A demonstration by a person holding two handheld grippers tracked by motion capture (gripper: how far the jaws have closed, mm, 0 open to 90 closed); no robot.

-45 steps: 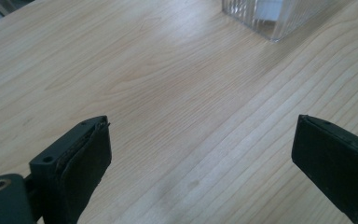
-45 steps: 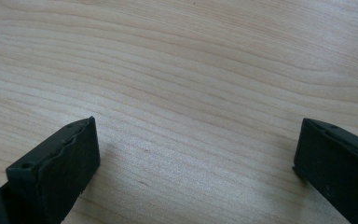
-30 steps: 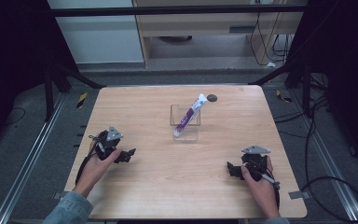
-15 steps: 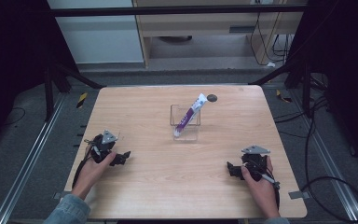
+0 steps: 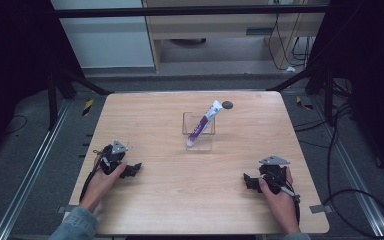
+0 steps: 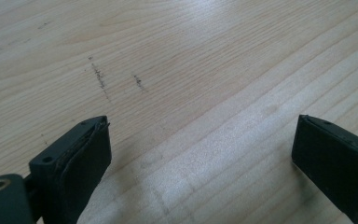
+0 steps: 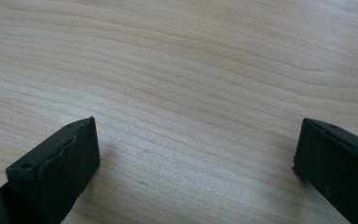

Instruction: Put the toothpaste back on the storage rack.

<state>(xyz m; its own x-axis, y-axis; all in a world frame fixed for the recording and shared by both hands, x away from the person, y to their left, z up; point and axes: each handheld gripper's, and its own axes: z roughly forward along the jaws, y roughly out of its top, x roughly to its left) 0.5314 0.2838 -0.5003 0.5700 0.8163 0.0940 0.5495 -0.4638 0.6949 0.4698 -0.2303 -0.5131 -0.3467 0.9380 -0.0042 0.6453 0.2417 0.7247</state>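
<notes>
A white and purple tube (image 5: 203, 123) leans inside a clear square container (image 5: 198, 131) at the table's middle, its cap end sticking up to the far right. My left gripper (image 5: 135, 169) rests low on the wood near the front left, held by a hand. In the left gripper view the left gripper (image 6: 200, 154) stands open over bare wood with nothing between its jaws. My right gripper (image 5: 247, 181) sits near the front right. The right gripper view shows the right gripper (image 7: 196, 158) open too, with bare table between its jaws.
A small dark round disc (image 5: 227, 105) lies just beyond the container. The wooden table (image 5: 150, 200) has open surface between the two hands. Dark floor, rails and cables surround the table edges.
The left hand and its gripper have drifted slightly toward the front of the table. The right gripper and the tube have stayed put.
</notes>
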